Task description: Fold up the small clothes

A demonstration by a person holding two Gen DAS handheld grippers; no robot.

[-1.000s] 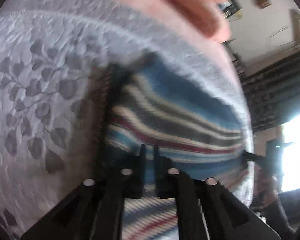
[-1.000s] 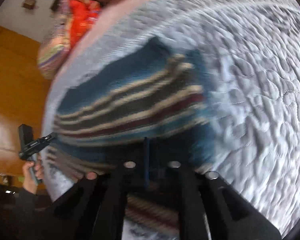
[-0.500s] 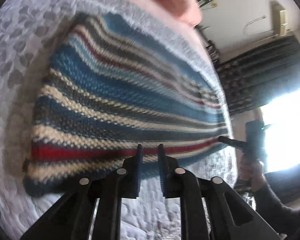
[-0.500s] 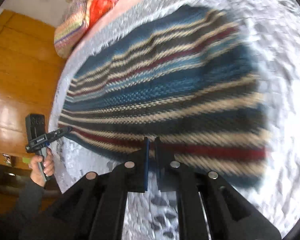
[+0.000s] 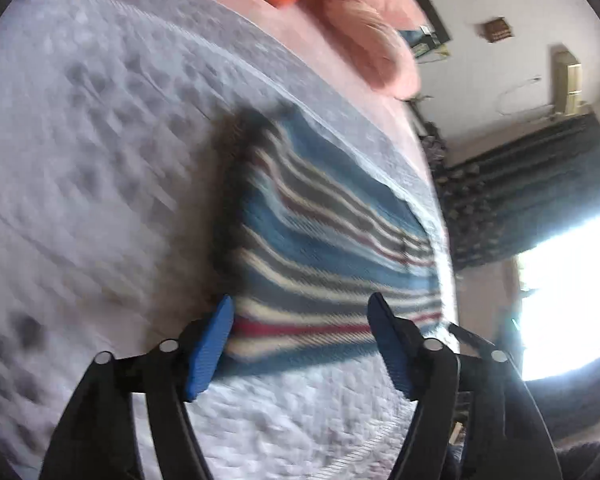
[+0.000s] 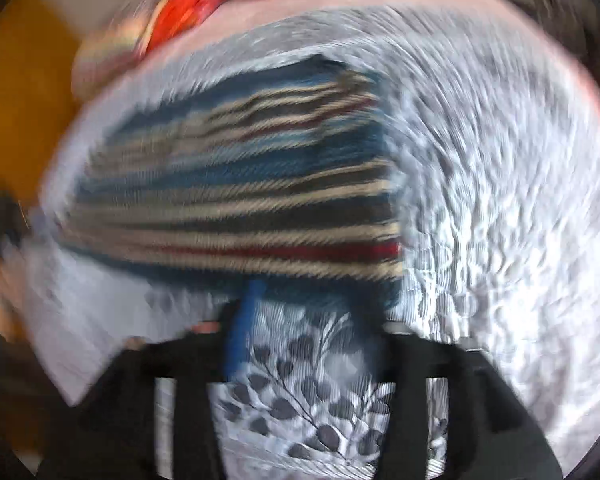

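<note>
Motion blur smears both views, hiding knit detail. One striped garment [image 5: 324,248] lies mid-frame on the quilt [image 5: 100,184]; left gripper [image 5: 300,320] and right gripper [image 6: 308,312] both gape, released.

- Left gripper [image 5: 300,340] is showing black arms, round silver screws and blue finger pads [image 5: 210,350].
- Right gripper [image 6: 304,332] is appearing black, blurred, blue-padded.

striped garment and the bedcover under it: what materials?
Striped garment: looks like knitted wool or acrylic yarn, matte; ribbed stitch rows show along the stripes. Bedcover: apparently quilted woven fabric with slight sheen; puckered stitching and a printed or woven leaf pattern. Motion blur limits certainty.
</note>
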